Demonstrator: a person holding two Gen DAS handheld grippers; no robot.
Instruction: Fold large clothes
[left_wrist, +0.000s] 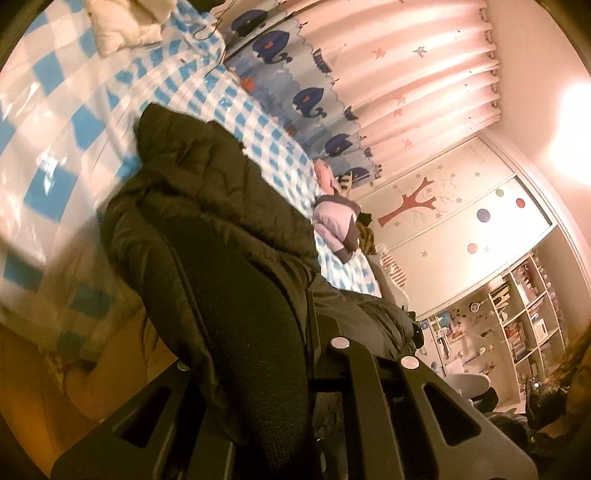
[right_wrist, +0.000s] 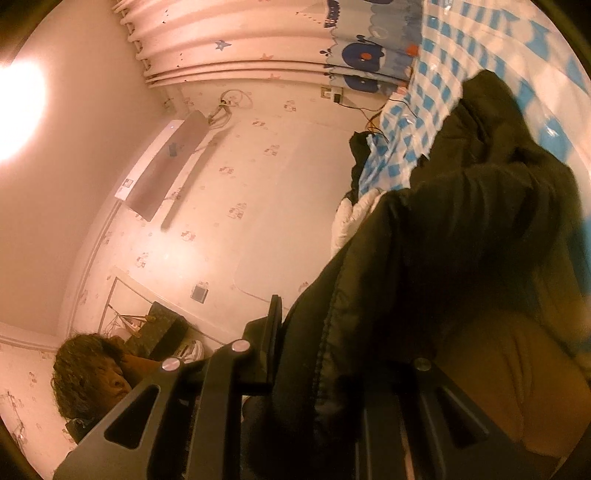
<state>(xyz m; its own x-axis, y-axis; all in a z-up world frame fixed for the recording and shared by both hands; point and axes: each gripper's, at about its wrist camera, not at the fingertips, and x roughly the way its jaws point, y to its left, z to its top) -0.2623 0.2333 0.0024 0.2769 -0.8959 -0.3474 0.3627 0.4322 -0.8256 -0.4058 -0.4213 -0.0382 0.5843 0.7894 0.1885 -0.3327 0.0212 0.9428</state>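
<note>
Both views are being washed in a warm pinkish-orange cast. Glare is being thrown by a ceiling lamp (right_wrist: 16, 110), blown out to white on the left of the right wrist view. The dark coat (left_wrist: 207, 206) is being rendered almost without detail. The checked bedsheet (left_wrist: 55, 155) is being smeared by motion blur, and the edges are being bent and darkened by the fisheye.
</note>
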